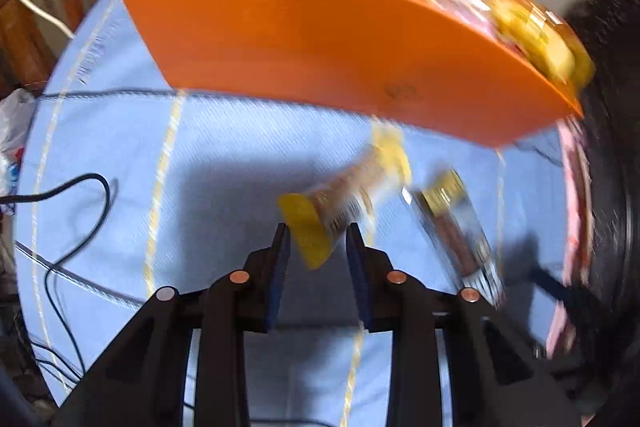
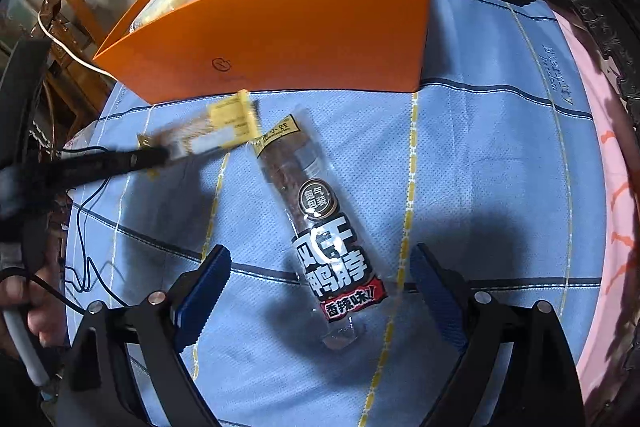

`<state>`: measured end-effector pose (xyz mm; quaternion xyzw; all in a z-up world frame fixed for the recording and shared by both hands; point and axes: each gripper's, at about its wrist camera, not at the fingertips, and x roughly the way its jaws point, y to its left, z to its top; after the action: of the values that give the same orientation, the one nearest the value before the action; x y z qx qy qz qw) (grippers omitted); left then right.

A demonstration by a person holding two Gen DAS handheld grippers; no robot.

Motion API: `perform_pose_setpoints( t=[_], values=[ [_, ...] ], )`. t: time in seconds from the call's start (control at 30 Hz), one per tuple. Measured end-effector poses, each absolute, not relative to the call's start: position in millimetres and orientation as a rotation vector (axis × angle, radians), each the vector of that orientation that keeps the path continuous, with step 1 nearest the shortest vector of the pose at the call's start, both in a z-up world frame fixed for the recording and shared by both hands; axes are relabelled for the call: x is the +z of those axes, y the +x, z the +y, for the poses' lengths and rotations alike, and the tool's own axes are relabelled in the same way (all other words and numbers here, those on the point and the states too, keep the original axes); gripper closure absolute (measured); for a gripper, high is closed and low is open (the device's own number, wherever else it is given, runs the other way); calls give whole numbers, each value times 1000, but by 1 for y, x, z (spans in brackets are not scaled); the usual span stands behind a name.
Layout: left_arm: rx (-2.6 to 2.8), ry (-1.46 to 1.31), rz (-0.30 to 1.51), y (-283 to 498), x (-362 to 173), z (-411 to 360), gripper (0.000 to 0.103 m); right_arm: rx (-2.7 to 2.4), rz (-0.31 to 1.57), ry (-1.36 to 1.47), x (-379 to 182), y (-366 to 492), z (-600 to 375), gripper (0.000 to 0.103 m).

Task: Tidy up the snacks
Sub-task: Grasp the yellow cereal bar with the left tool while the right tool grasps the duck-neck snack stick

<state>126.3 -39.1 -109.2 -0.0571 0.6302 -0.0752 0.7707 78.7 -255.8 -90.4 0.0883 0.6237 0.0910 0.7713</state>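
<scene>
- Snacks are the job: one yellow-ended snack packet (image 1: pixel 320 223) is pinched by its corner between the blue pads of the left hand-held gripper (image 1: pixel 318 239), lifted just off the blue cloth (image 1: pixel 120 147); it is blurred, so its label cannot be read.
- A long duck-neck packet (image 2: pixel 320 227) lies flat on the cloth, between the wide-apart fingers of the right hand-held gripper (image 2: pixel 320 275), which grasps nothing.
- Just beyond both stands the orange box (image 2: pixel 280 39), already heaped with yellow and red packets.
- By my reading, the step in hand is carrying the left packet to the box; the long packet waits its turn.
- Next move, I'd say: raise the packet clear of the box's near wall, bring it over the heap, then release.
- The pile sits high, so a loose drop may slide off.
</scene>
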Motion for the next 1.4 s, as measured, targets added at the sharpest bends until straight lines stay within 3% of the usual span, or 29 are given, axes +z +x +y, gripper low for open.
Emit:
perform_pose_setpoints(
  t=[0.1,0.33,0.57,0.6,0.63,0.8,0.87,1.07,1.2,1.4],
  values=[
    [-248,-75,1392,108,-109,-49,74,190,1350,196,-89,79,-257,12],
    [-204,-62,1312,121,-100,-38,39,176,1357,160,-97,81,-257,11],
    [-235,-30,1392,150,-125,-73,39,180,1367,118,-98,82,-252,11],
    [-221,-16,1405,151,-130,-77,42,176,1366,119,-98,81,-254,11],
    [-212,-10,1417,152,-134,-80,53,168,1363,121,-97,81,-256,11],
    [-196,80,1401,150,-145,-93,57,149,1367,142,-100,79,-263,11],
    [-170,115,1407,150,-148,-99,72,151,1367,144,-100,79,-261,11],
    [-87,95,1445,134,-150,-63,73,173,1354,67,-101,81,-247,11],
    [-62,70,1453,121,-147,-43,73,177,1332,-168,-105,83,-220,11],
    [-50,43,1424,109,-138,-31,73,192,1362,-215,-120,102,-209,11]
  ],
)
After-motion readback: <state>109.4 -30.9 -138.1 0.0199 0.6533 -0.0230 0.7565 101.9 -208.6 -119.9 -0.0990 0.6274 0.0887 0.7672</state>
